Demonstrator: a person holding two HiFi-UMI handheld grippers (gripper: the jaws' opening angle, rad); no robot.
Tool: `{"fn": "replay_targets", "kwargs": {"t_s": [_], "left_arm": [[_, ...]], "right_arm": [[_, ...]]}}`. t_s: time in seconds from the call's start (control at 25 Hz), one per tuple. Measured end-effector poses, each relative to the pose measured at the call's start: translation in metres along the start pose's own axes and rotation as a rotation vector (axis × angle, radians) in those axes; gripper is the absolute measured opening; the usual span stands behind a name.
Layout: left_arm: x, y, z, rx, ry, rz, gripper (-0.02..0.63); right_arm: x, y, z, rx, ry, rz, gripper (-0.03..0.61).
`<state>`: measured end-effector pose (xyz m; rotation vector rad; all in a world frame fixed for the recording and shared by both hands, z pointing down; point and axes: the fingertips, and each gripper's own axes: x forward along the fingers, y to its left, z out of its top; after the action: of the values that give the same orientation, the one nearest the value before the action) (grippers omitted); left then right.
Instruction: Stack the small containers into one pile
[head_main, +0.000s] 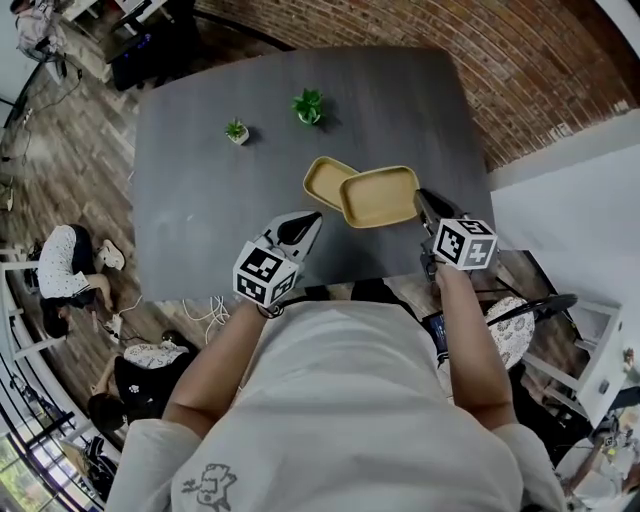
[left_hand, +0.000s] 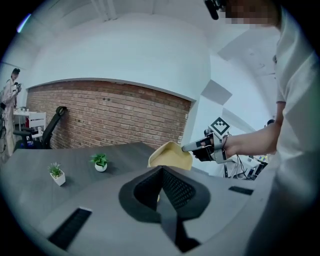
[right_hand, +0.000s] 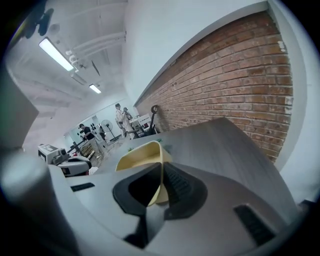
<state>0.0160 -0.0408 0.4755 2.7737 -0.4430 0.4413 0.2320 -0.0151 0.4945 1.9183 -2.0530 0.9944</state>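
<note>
In the head view I see the gray table (head_main: 200, 210) with two yellow containers toward its near edge. My right gripper (head_main: 421, 199) clamps the right rim of the held container (head_main: 380, 196), which overlaps the right part of the second container (head_main: 322, 180) lying on the table. I cannot tell whether the two touch. My left gripper (head_main: 312, 224) sits just beside the second container's near side, jaws together and empty. Two small potted plants (head_main: 308, 106) stand farther back.

In the left gripper view the left gripper (left_hand: 161, 172) has its jaws pressed together with nothing between them. Beyond them the held container (left_hand: 171, 155) is tilted, with the right gripper (left_hand: 186, 148) at its edge.

In the right gripper view the right gripper (right_hand: 162, 170) pinches the thin rim of the held container (right_hand: 140, 152), which reaches out over the table beside a brick wall (right_hand: 230, 90).
</note>
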Motion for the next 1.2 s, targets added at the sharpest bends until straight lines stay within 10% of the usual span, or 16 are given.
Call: {"fn": "replay_targets", "kwargs": {"t_s": [1.2], "left_arm": [[0.017,-0.057,-0.005,0.033,0.024,0.101,0.011]], "right_arm": [[-0.048,-0.026,-0.044,0.02,0.048,0.091,0.021]]}}
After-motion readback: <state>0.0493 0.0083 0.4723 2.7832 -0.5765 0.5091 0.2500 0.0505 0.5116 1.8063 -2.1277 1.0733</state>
